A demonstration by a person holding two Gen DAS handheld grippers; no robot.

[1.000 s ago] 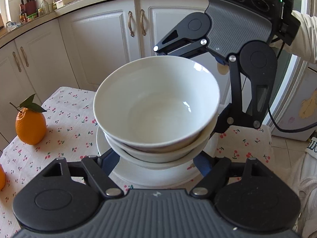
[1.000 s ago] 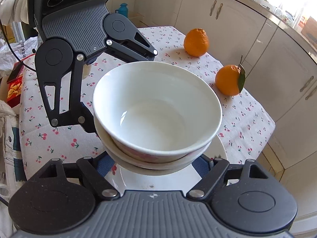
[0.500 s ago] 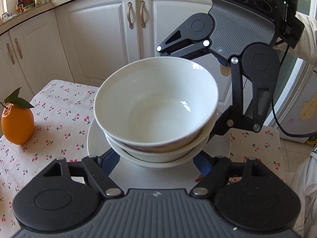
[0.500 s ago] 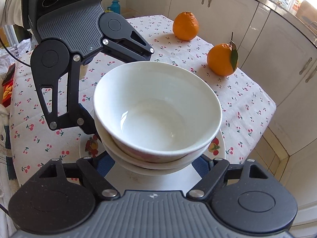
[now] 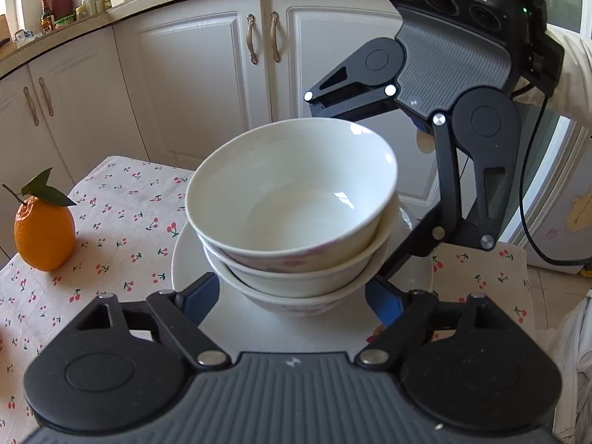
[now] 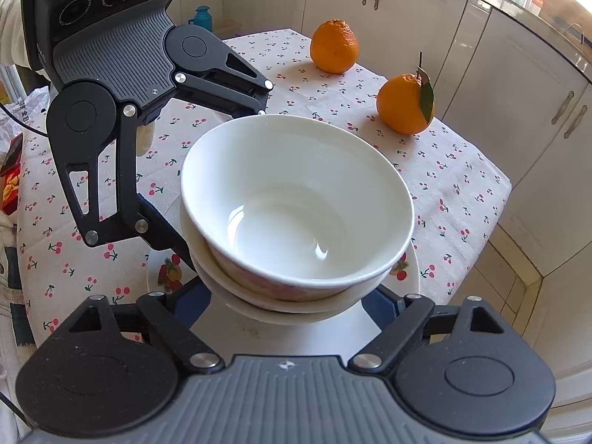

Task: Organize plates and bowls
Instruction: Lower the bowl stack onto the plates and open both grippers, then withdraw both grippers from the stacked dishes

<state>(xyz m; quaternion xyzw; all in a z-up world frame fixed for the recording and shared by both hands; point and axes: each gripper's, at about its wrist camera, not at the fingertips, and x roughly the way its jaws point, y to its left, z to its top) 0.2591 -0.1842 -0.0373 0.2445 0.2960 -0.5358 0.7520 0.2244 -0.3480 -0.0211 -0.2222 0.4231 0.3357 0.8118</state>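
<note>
Stack of glossy white ceramic bowls: nested one inside another, upright, three rims showing in the left wrist view; faint pink pattern on the outer walls. The stack sits on a flat white ceramic plate with fruit motifs at its edge. The plate is above the square surface draped in a white cloth printed with small red cherries; whether the plate rests on the cloth cannot be told.

Left tool: black linkage, blue-padded fingers spread wide on either side of the lowest bowl. Contact with the bowl wall cannot be told from either view. It also appears from the opposite side.

Right tool: same build, fingers spread wide around the stack from the facing side, one blue pad partly visible beneath the bowl rim. Firm grip cannot be confirmed. Seen across the stack in the left wrist view.

Round orange fruit with green leaf: on the cloth, well apart from the stack.

Second round orange fruit, leafless: further back on the cloth.

White panelled cabinet doors with metal handles: behind the surface.
</note>
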